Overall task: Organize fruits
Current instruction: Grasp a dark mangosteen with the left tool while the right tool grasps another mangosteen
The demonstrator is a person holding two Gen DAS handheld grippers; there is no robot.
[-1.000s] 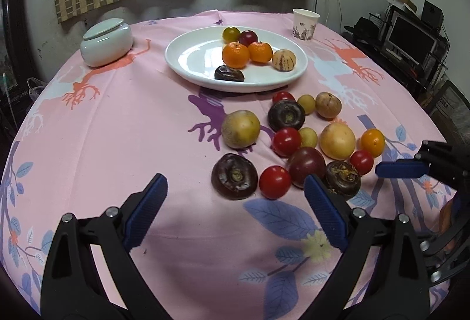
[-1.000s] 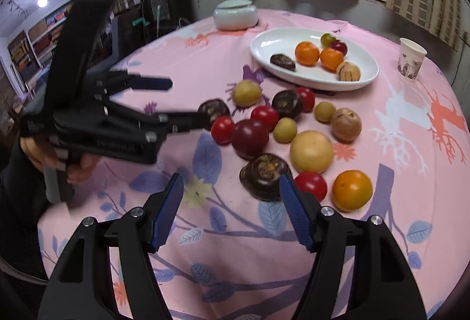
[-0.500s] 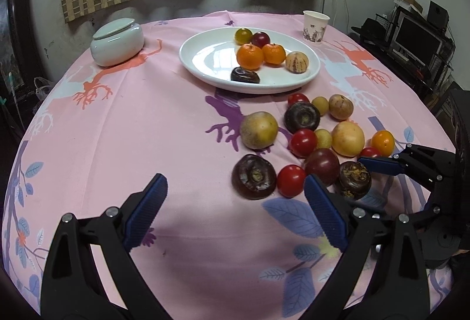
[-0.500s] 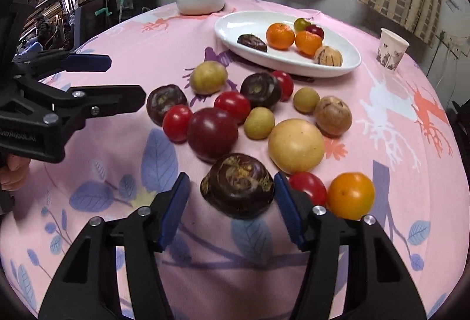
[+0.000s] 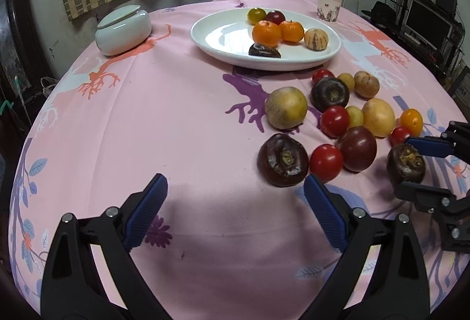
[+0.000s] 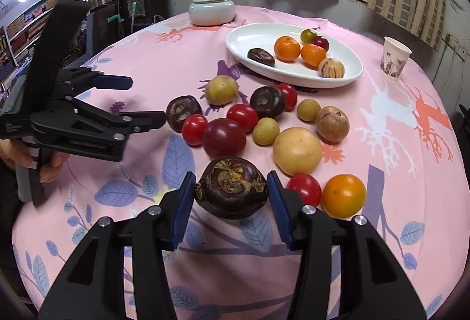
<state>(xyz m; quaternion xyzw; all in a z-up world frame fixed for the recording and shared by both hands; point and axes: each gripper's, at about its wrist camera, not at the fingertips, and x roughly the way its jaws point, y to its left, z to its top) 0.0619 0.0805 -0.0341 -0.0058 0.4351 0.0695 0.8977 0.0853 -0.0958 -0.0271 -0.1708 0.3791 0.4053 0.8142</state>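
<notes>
My right gripper is shut on a dark purple fruit, its blue pads pressing both sides; the left wrist view shows the same fruit between those fingers at the far right. My left gripper stands open over bare pink cloth, nothing between its fingers, just short of a second dark purple fruit. Beyond lie several loose fruits: red tomatoes, a plum, yellow and brown ones, an orange one. The white plate at the back holds two oranges and several other fruits.
A pale lidded pot stands at the back left and a paper cup at the back right. The round table's edge curves close on both sides. A hand holds the left gripper at the left of the right wrist view.
My right gripper has moved forward around the dark purple fruit and closed on it. The left gripper has dipped a little toward the cloth, still open.
</notes>
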